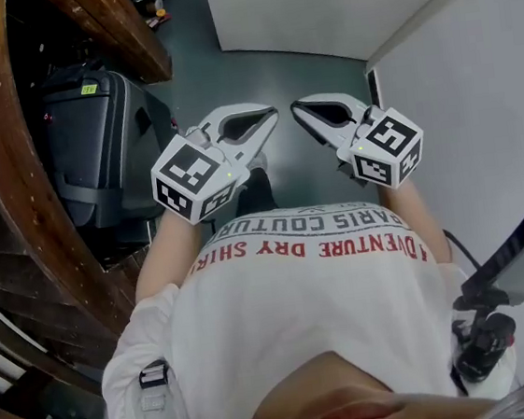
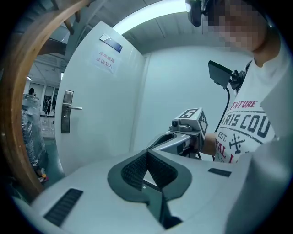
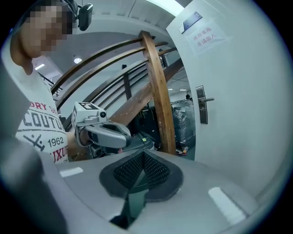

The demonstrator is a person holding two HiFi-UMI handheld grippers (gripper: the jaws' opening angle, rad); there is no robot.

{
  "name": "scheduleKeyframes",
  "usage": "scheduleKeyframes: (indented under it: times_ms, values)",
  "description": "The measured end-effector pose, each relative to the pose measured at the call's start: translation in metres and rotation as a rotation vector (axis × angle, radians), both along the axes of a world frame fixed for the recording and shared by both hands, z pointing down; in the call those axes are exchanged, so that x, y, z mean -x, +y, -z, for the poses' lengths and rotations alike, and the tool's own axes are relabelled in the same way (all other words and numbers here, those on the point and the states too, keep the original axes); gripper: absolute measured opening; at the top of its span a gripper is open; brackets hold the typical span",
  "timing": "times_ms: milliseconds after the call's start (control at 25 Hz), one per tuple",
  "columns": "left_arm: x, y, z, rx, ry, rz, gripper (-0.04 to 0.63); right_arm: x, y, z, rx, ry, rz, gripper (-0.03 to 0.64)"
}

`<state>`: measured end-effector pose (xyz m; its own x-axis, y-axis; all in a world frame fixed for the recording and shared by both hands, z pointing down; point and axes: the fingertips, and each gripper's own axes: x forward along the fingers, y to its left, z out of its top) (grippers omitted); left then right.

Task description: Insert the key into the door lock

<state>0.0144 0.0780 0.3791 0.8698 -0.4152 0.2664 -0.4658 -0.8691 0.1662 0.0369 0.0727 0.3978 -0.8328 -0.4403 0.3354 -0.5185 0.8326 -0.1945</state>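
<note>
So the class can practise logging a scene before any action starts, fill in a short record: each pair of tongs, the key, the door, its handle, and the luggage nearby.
left tongs: shut, nothing seen between them
right tongs: shut, nothing seen between them
key: not visible in any view
door: white, paper notice near its top
lever handle: metal, on a plate by the door's edge
suitcase: black, beside the curved wooden rail
</note>
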Motion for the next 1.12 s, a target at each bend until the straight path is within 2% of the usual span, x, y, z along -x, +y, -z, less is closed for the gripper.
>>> scheduleKeyframes:
  times_ms: [240,480,920,1120]
  values:
    - [-0.041,0.147,0.026,0.031,0.018,0.002,0.002,-0.034,0.147,0.025,-0.013,0.015,0.006,0.002]
    - [-0.059,0.225,0.067,-0.028,-0.003,0.032,0.002,-0.048,0.224,0.070,-0.078,0.013,0.020,0.002]
    - [-0.045,0.291,0.099,-0.048,0.017,0.050,0.002,-0.033,0.287,0.102,-0.110,0.014,0.026,0.000]
    - [-0.045,0.297,0.104,-0.065,0.008,0.061,0.002,-0.032,0.295,0.109,-0.130,0.017,0.044,0.002]
